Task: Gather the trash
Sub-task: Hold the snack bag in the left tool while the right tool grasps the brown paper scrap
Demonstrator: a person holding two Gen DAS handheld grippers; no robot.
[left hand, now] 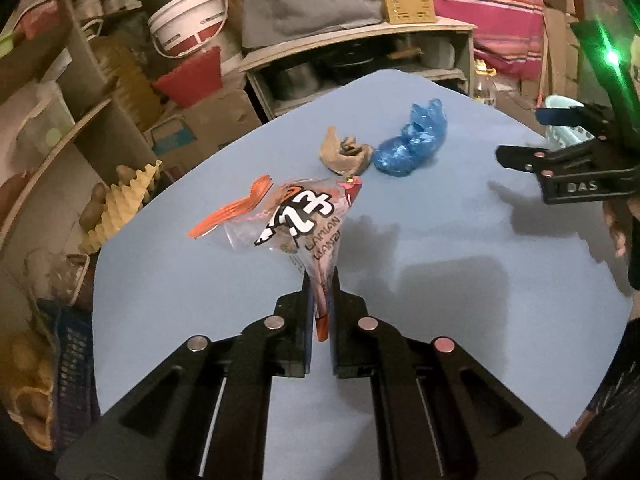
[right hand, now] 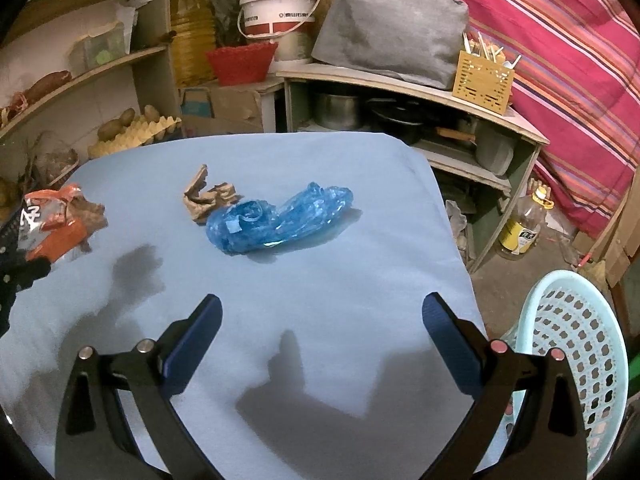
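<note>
The left hand-held gripper (left hand: 323, 280) has its two fingers pressed together on the narrow end of a snack wrapper (left hand: 304, 220), a clear and orange packet with bold white and black lettering; the wrapper fans out from the pinch toward the middle of the blue worktop (left hand: 440, 240), and the pictures do not settle whether its far end rests on the cloth or hangs just above it. An orange plastic fork (left hand: 232, 212) lies beside the wrapper on its left, touching or slightly under its edge. Beyond the wrapper sits a crumpled brown paper wad (left hand: 346, 156), and touching the wad on its right is a scrunched blue plastic bag (left hand: 412, 144). Seen from the right wrist, the right hand-held gripper (right hand: 322, 320) hangs over the near part of the worktop with its blue-padded fingers spread wide and nothing between them; the bag (right hand: 276, 220) lies ahead of it, well apart, with the wad (right hand: 208, 198) against the bag's left end, and the wrapper (right hand: 56, 224) appears at the far left edge in the grip of the other tool. A pale blue perforated basket (right hand: 576, 356) stands off the worktop's right edge, near the right hand-held gripper. Behind the worktop are shelves with a white bucket (right hand: 278, 10), a red basket (right hand: 240, 62) and a grey cushion (right hand: 388, 26).
</note>
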